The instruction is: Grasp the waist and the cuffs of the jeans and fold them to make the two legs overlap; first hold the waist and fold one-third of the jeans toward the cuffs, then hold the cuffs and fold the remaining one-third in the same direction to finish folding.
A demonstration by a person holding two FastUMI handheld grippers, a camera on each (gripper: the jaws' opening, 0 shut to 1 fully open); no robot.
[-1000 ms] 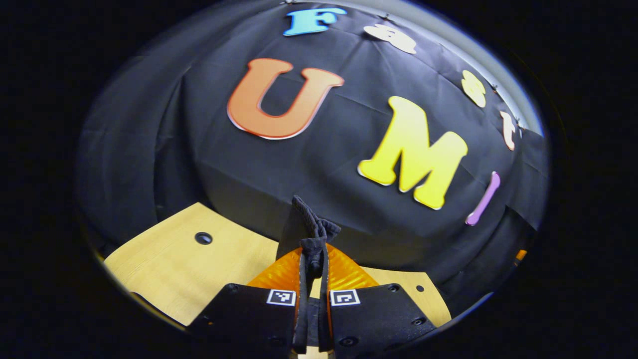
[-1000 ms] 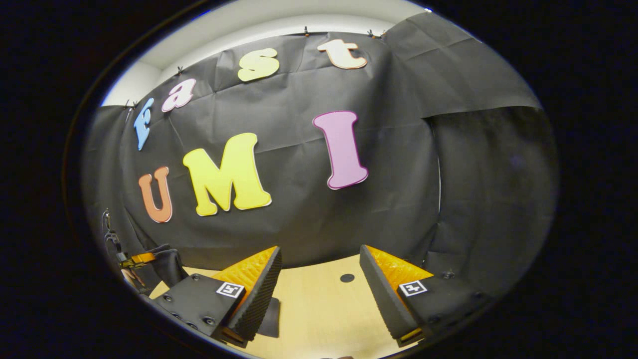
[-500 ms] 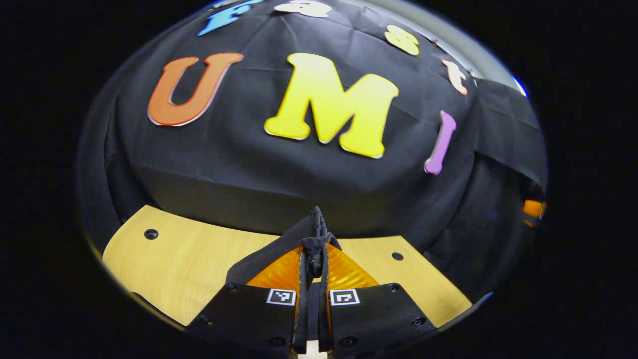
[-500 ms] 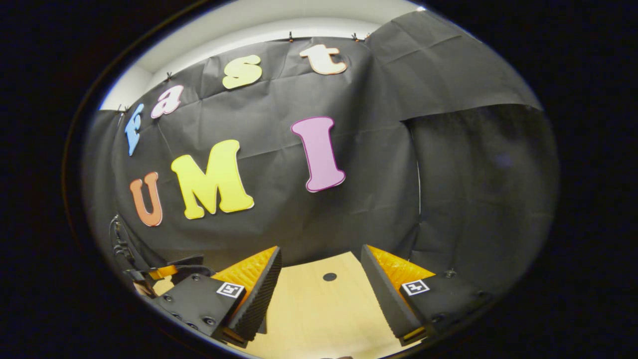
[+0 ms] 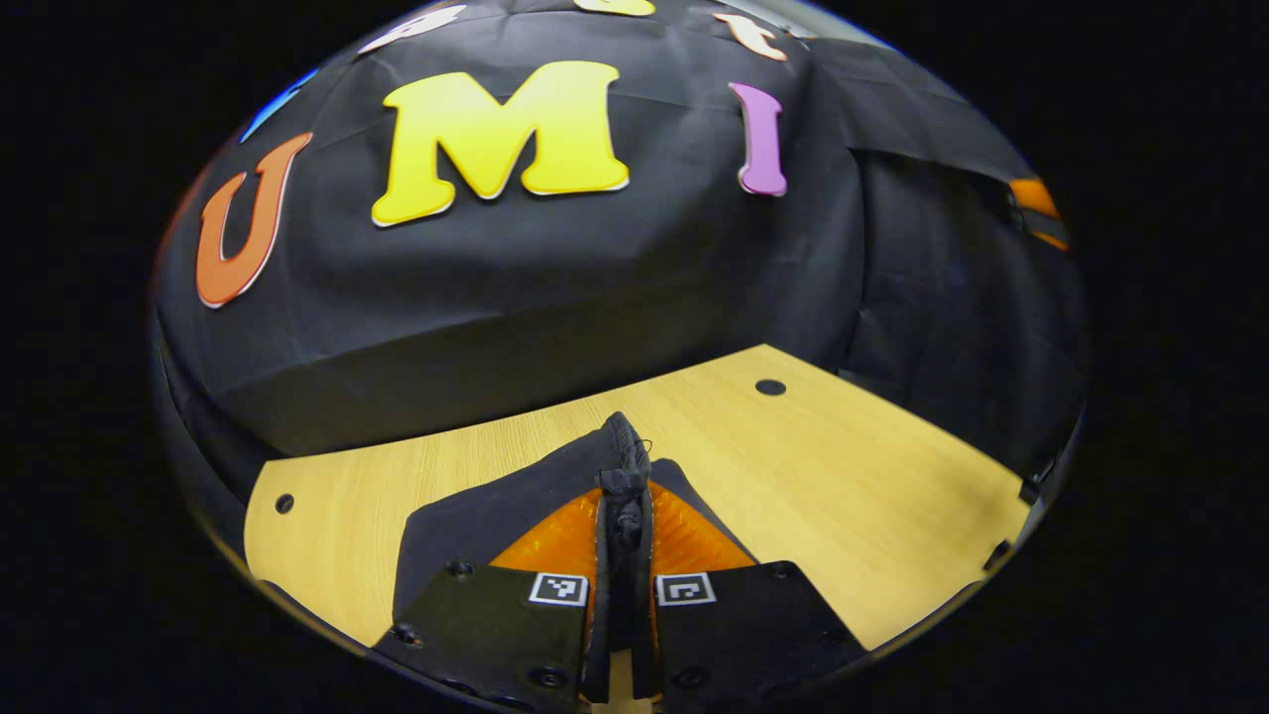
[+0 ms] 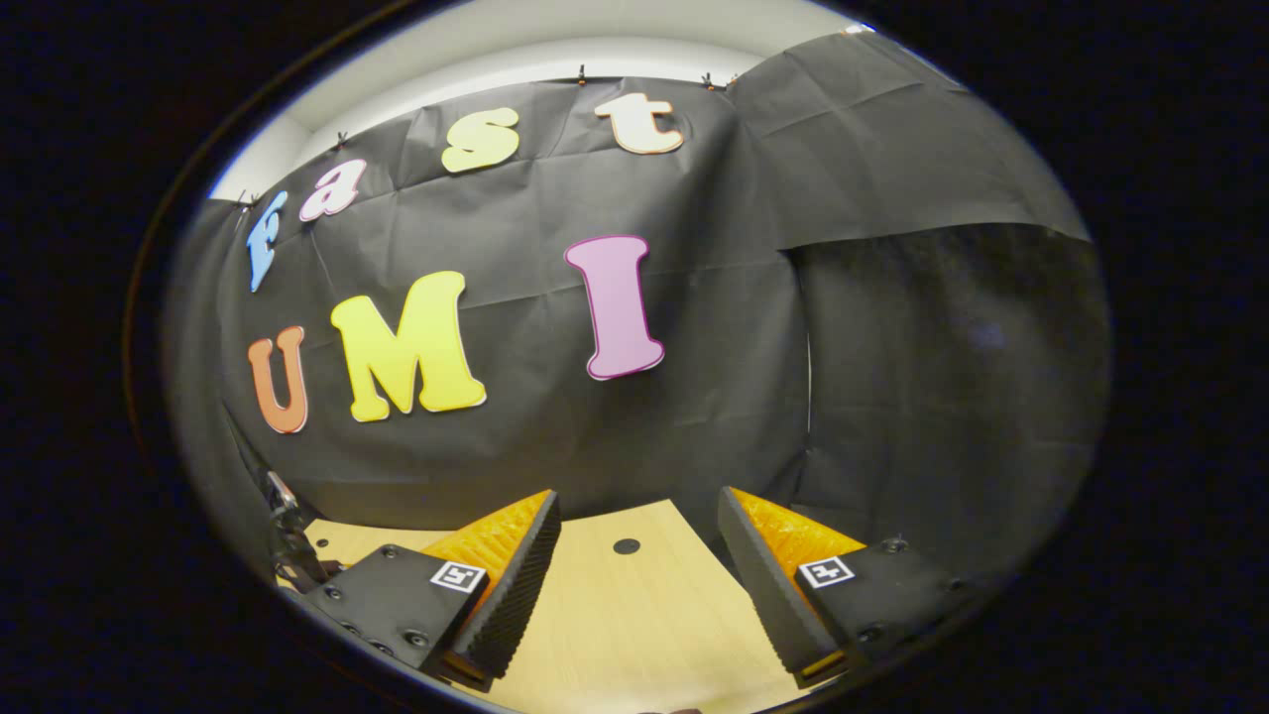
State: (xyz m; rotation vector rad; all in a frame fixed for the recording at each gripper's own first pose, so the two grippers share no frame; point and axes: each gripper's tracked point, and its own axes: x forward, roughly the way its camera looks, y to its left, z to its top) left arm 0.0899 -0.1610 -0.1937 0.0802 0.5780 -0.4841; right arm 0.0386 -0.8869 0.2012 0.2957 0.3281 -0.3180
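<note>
In the left gripper view, my left gripper [image 5: 624,488] is shut on a bunched edge of the dark jeans [image 5: 496,511]. The fabric sticks up between the fingertips and spreads down to the left over the wooden table [image 5: 843,496]. Which end of the jeans this is I cannot tell. In the right gripper view, my right gripper [image 6: 636,506] stands open above the table [image 6: 634,615] with nothing between its fingers. A dark piece of the other gripper [image 6: 288,516] shows at the far left of that view.
The light wooden table has small round holes [image 5: 769,387] near its back edge, one also ahead of the right gripper [image 6: 626,545]. The black booth cloth hangs close behind the table. An orange object [image 5: 1033,198] shows at the far right of the left gripper view.
The left gripper has swung right and tilted down with the jeans still held, so more table shows. The right gripper stayed open and shifted slightly.
</note>
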